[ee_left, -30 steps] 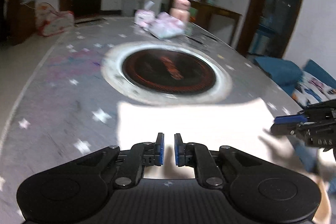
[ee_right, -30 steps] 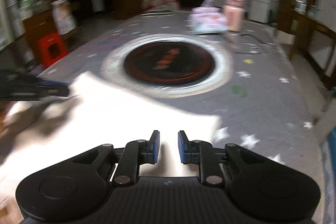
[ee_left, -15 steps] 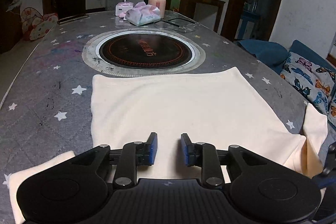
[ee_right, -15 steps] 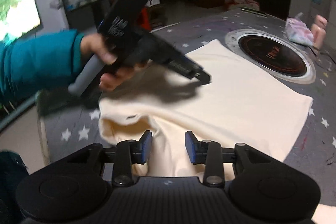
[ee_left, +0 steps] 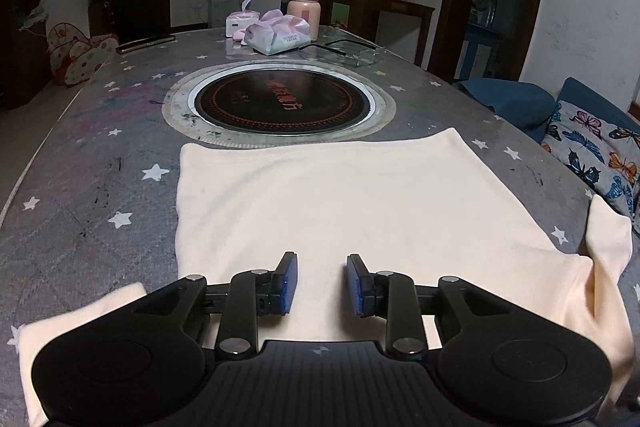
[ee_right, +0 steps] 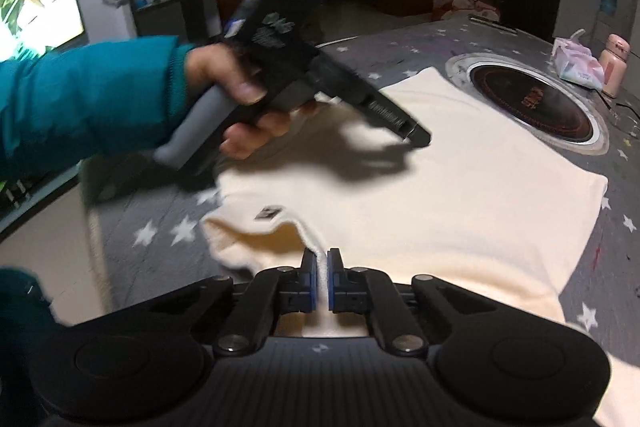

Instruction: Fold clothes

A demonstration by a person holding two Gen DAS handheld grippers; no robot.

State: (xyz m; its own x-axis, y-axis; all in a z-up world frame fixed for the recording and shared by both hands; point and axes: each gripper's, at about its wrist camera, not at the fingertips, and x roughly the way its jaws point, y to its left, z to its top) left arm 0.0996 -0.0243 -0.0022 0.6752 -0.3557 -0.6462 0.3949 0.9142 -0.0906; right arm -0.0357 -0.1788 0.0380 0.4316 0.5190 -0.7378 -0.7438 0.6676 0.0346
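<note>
A cream garment (ee_left: 340,203) lies spread flat on the grey star-patterned table; it also shows in the right wrist view (ee_right: 440,195). My left gripper (ee_left: 321,283) is open and empty, hovering just above the garment's near part. From the right wrist view it (ee_right: 416,135) is held in a hand with a teal sleeve above the cloth. My right gripper (ee_right: 321,281) is shut on a raised fold of the garment at its near edge, beside the collar opening with a dark label (ee_right: 268,213).
A round black cooktop (ee_left: 280,99) is set into the table beyond the garment. A tissue pack (ee_left: 278,33), a white box and a pink bottle (ee_left: 305,9) stand at the far end. A sofa with a butterfly cushion (ee_left: 600,155) lies to the right.
My right gripper has closed from open onto the garment's edge near the collar. My left gripper has opened a little wider and stays over the cloth.
</note>
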